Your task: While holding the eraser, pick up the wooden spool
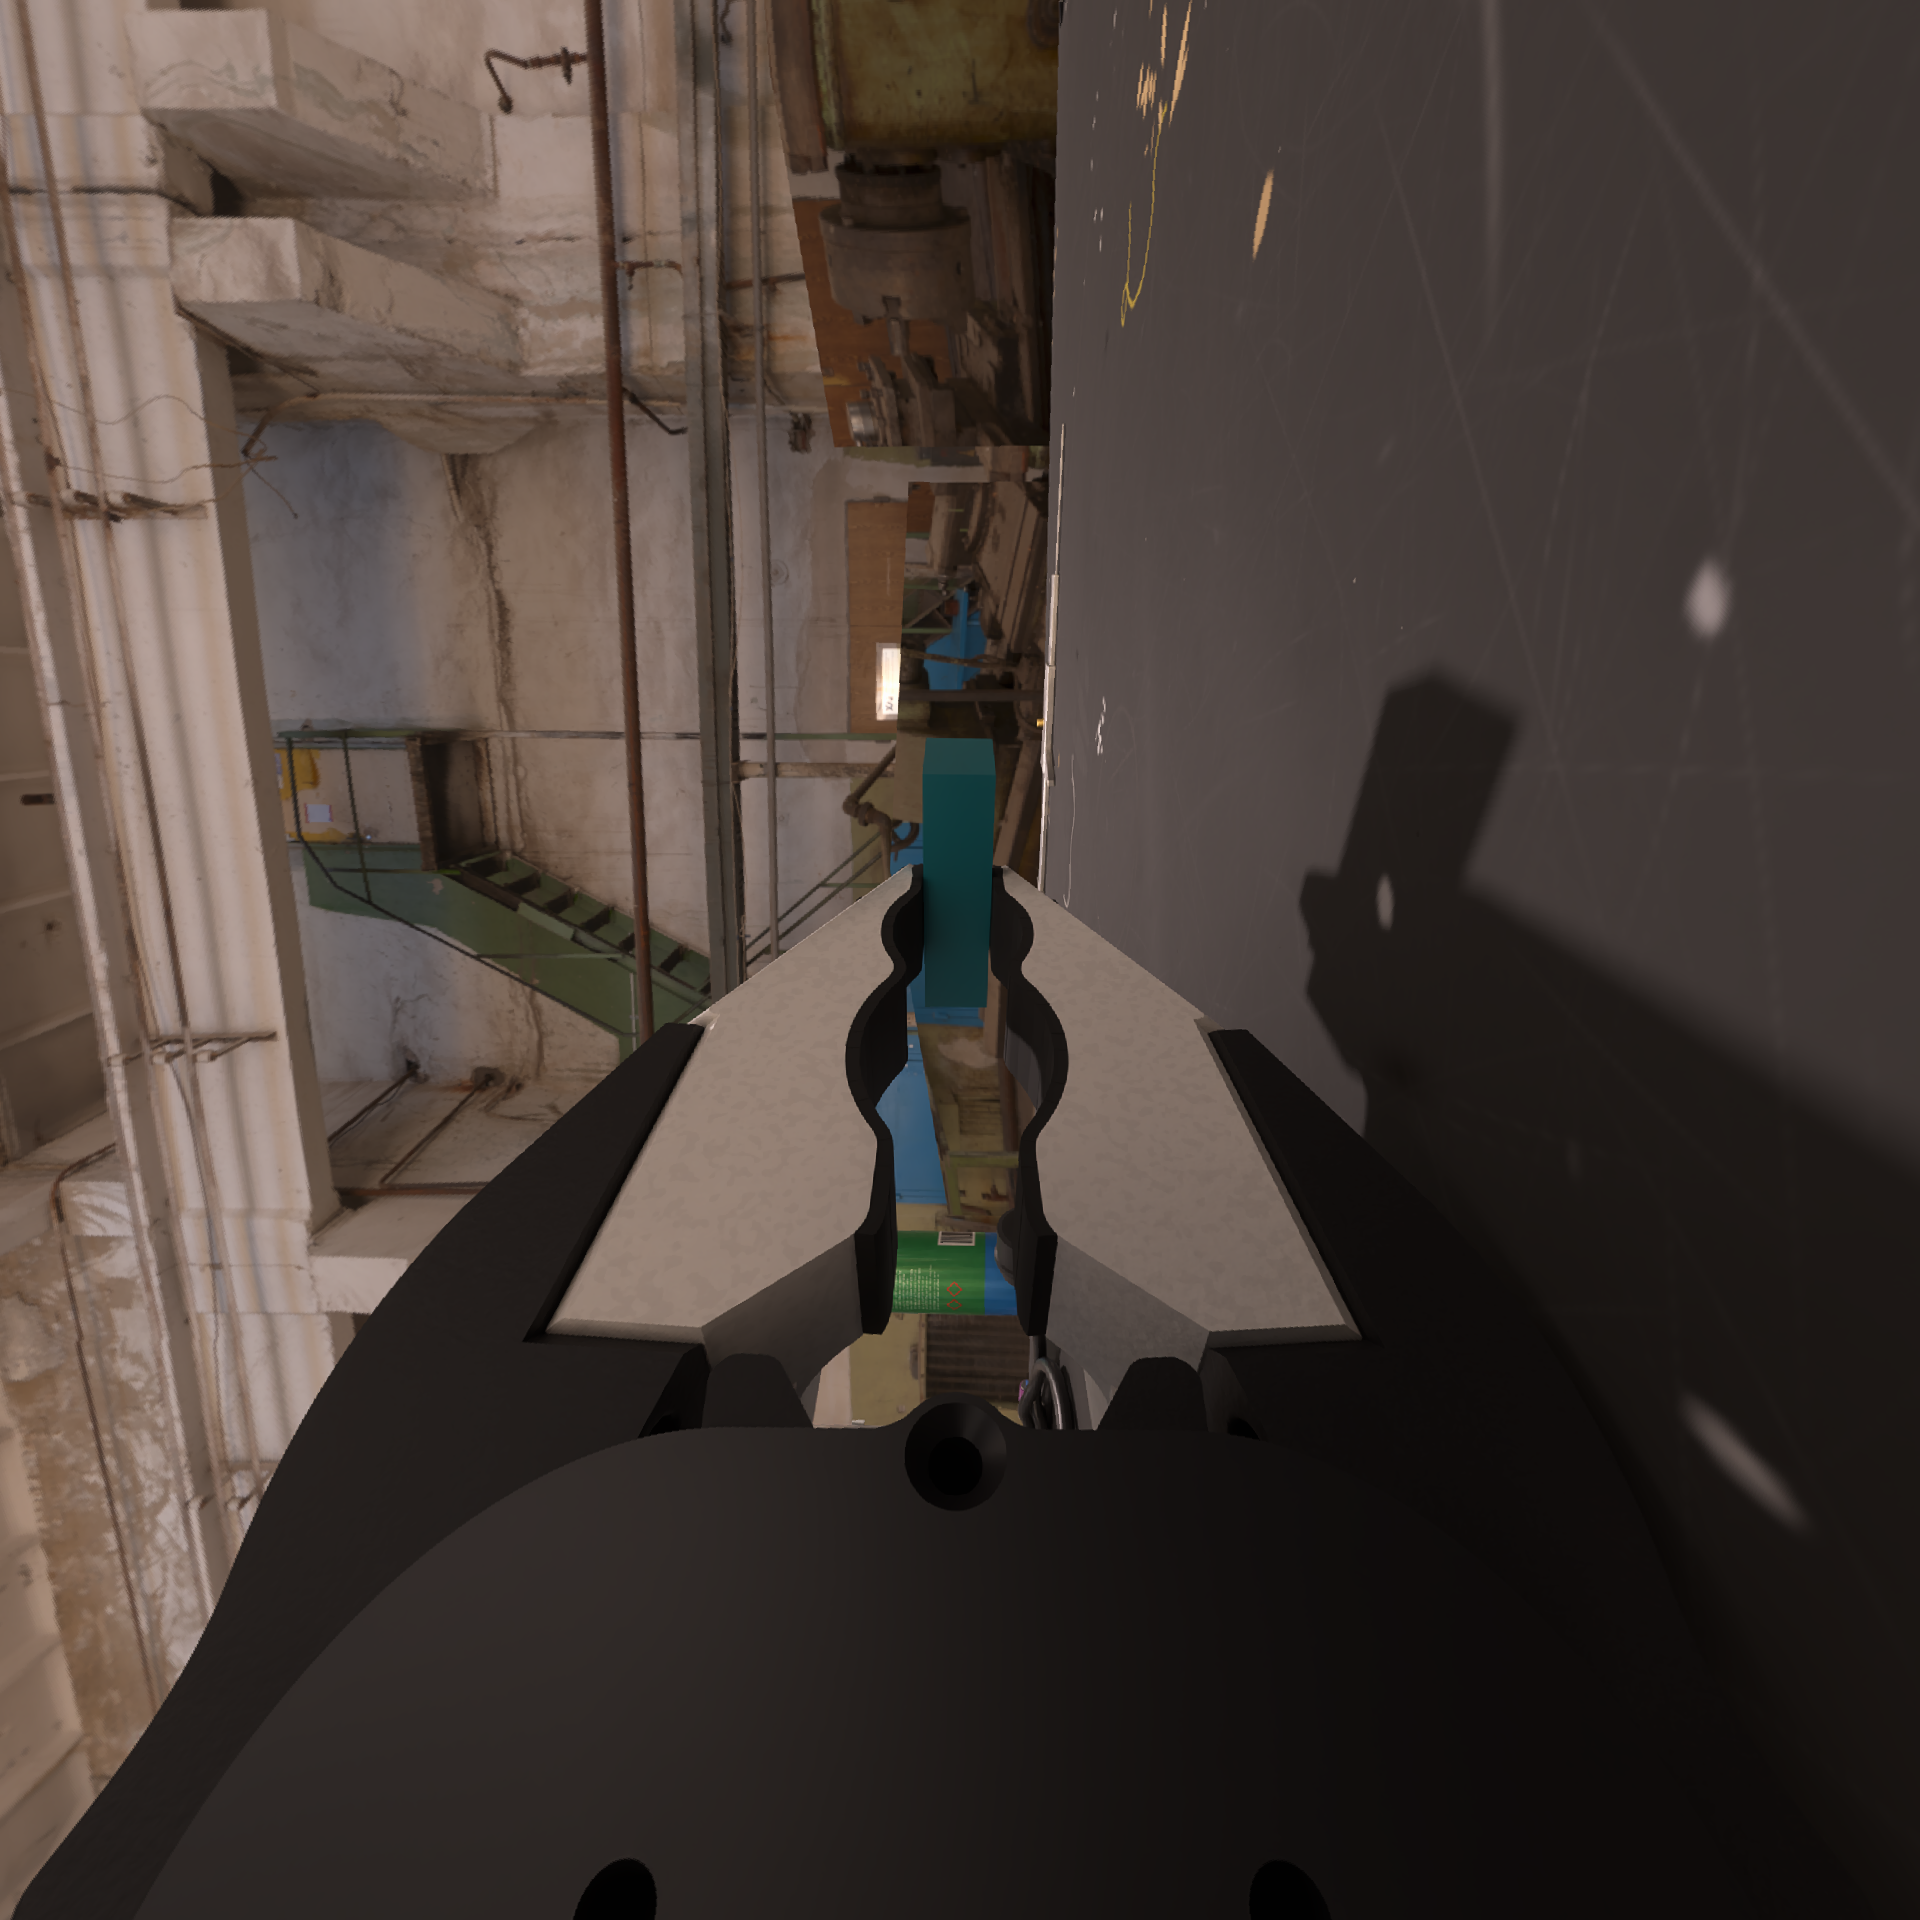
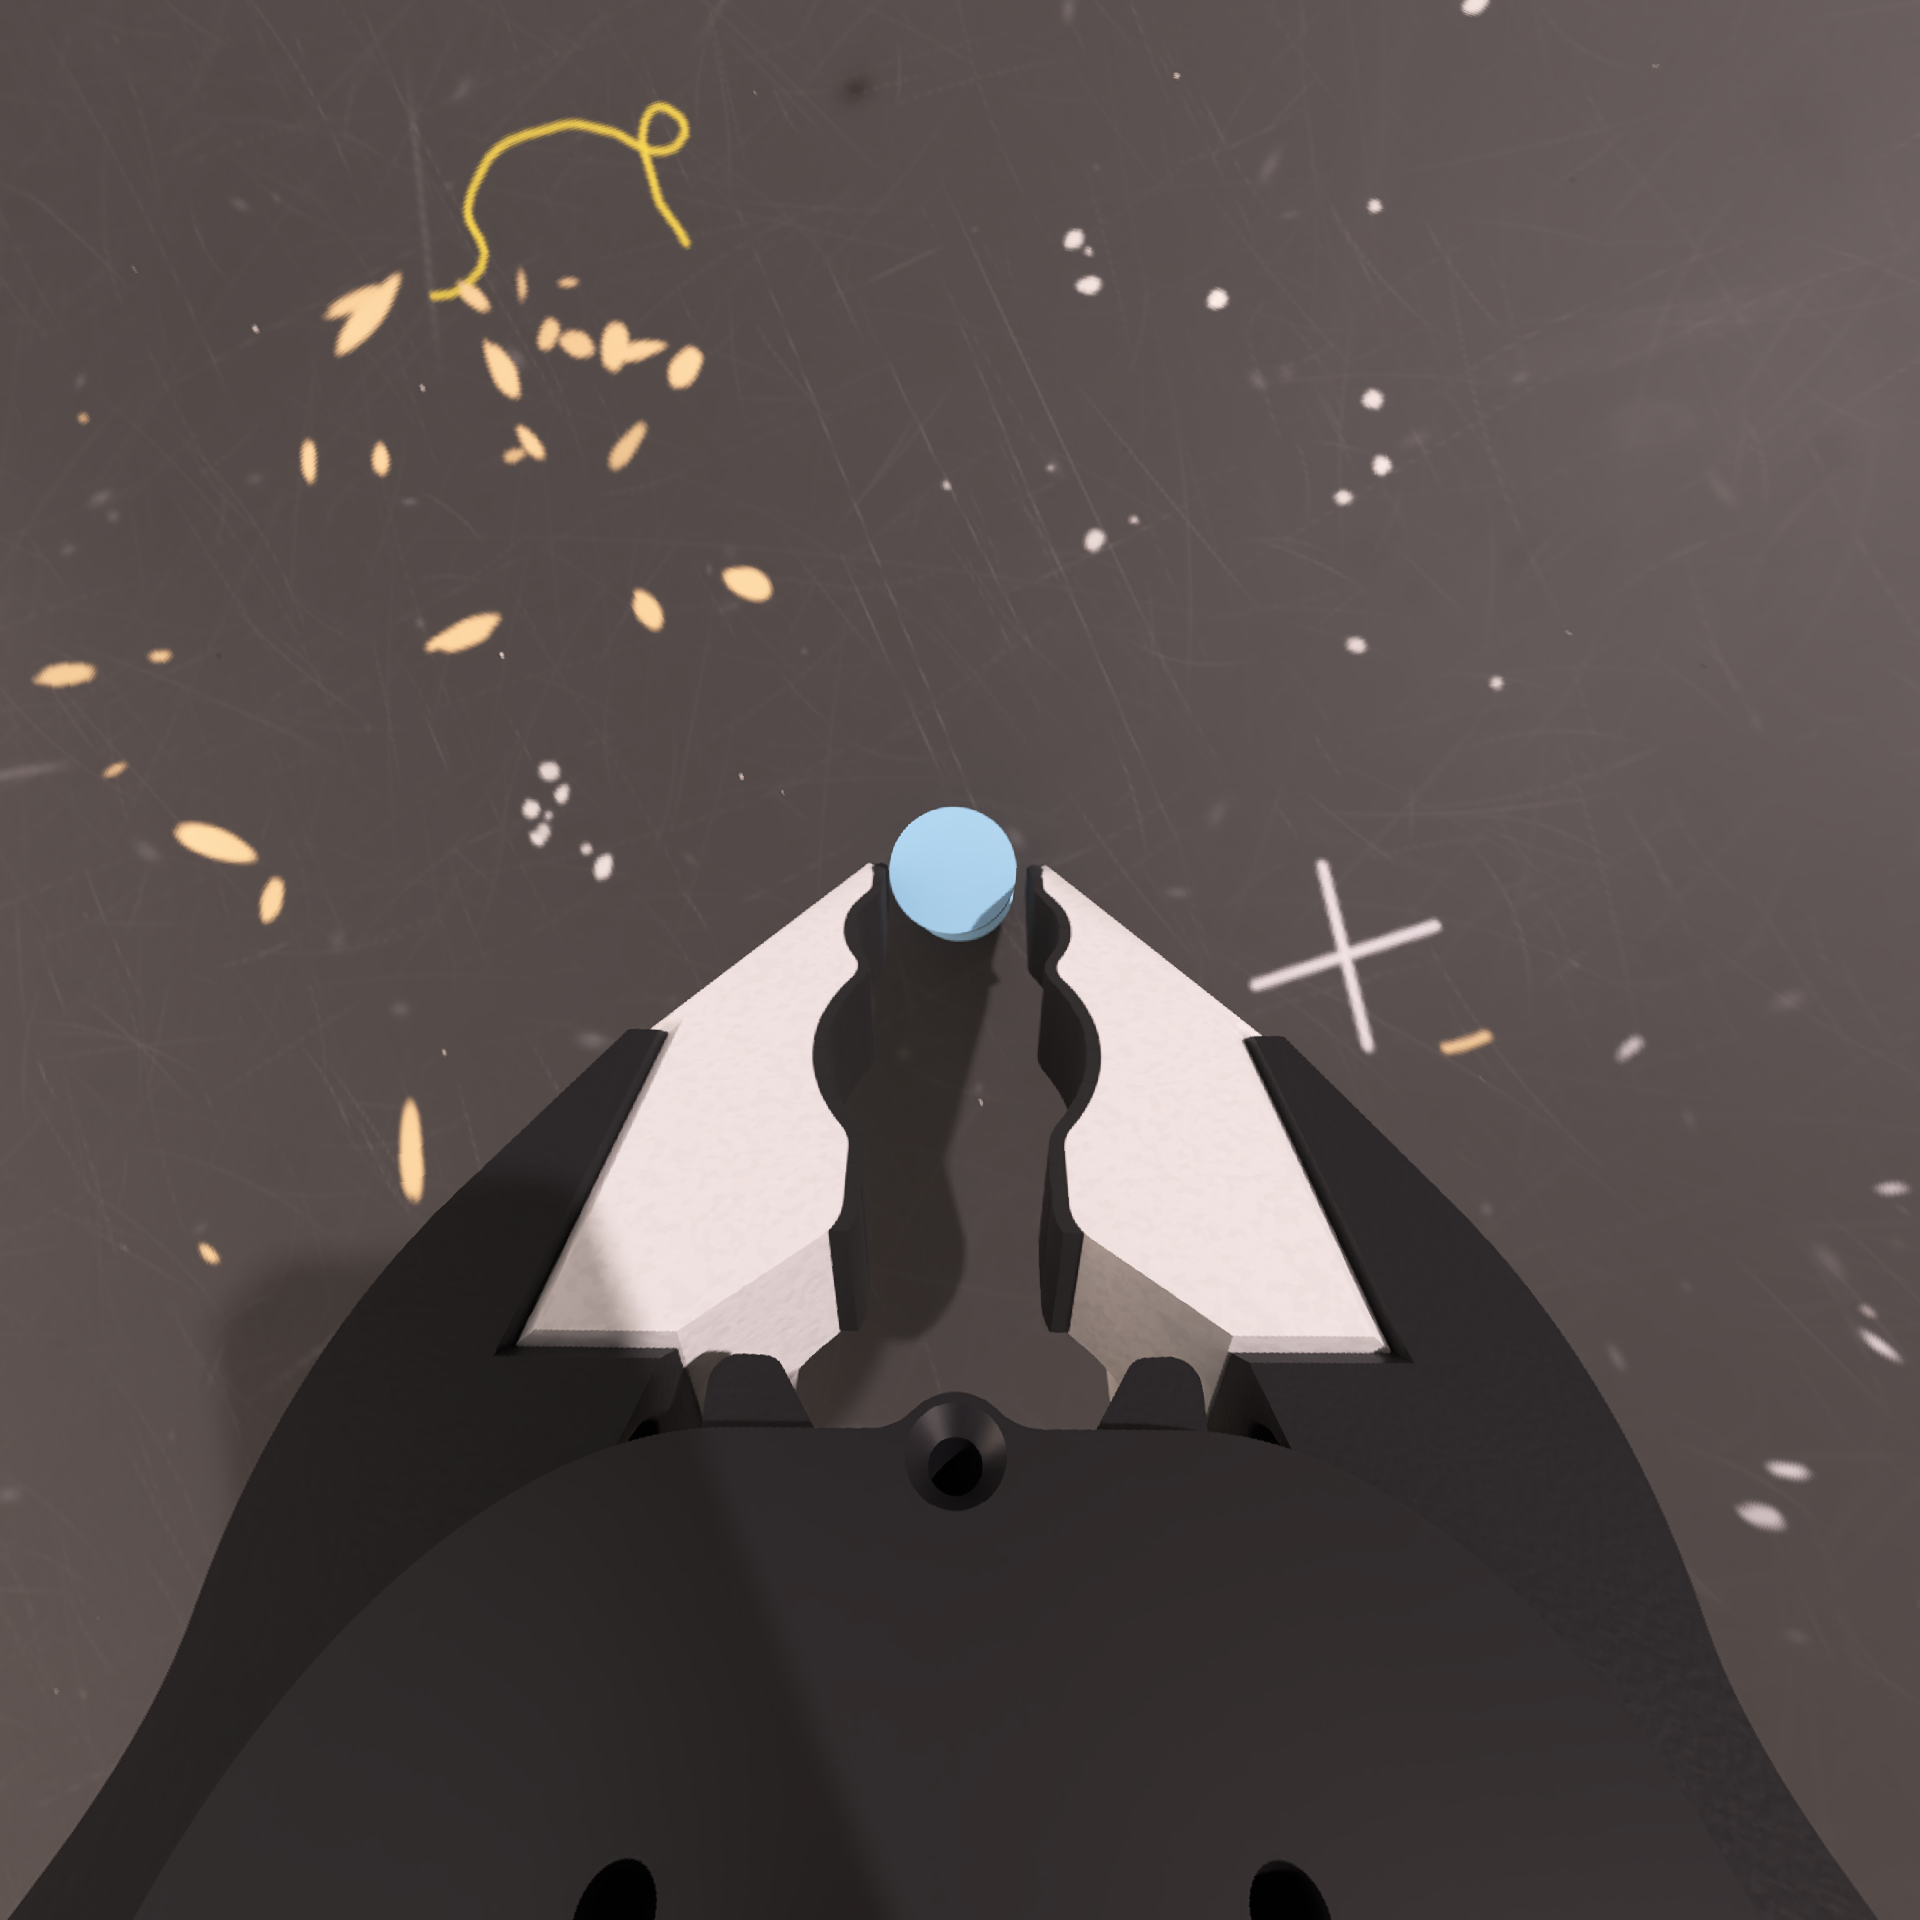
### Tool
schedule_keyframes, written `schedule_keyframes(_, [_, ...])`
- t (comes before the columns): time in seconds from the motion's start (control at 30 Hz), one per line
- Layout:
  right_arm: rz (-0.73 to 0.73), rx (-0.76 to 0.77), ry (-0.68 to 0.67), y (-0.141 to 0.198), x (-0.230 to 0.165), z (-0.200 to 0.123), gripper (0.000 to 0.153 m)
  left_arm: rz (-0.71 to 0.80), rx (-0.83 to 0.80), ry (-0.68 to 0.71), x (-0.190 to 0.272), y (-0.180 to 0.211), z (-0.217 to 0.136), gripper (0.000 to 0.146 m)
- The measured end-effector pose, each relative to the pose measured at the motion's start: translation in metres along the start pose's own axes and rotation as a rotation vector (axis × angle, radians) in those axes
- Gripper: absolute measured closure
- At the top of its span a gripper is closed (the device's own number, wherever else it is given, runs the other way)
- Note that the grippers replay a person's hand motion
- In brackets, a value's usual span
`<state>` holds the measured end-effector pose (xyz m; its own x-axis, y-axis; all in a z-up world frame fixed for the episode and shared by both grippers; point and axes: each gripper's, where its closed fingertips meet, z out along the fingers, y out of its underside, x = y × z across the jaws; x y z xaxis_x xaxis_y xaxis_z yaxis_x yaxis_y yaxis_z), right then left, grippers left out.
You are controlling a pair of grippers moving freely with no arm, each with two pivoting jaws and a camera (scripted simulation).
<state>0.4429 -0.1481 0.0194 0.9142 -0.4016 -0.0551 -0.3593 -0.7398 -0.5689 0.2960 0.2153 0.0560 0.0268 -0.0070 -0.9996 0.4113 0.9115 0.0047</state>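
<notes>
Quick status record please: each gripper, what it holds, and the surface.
left gripper: shut on teal eraser, block sticking out past the tips
right gripper: pointing down at table, tips either side of light blue spool; contact unclear
table: dark, scratched, flecked with pale and white marks

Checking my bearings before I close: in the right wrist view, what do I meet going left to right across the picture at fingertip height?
Tan flecks on the dark table → small white dots → left fingertip → light blue spool at the right gripper tips → right fingertip → white cross mark.
</notes>
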Motion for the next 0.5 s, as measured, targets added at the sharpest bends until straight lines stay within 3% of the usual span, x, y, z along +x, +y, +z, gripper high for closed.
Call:
schedule_keyframes(0.27, [0.093, 0.008, 0.269, 0.017, 0.044, -0.047, 0.13, 0.004, 0.0, 0.001, 0.0, 0.0, 0.0, 0.135])
schedule_keyframes(0.5, [0.078, -0.23, 0.369, 0.06, 0.056, -0.059, 0.13, 0.005, -0.001, 0.002, 0.0, 0.0, 0.0, 0.135])
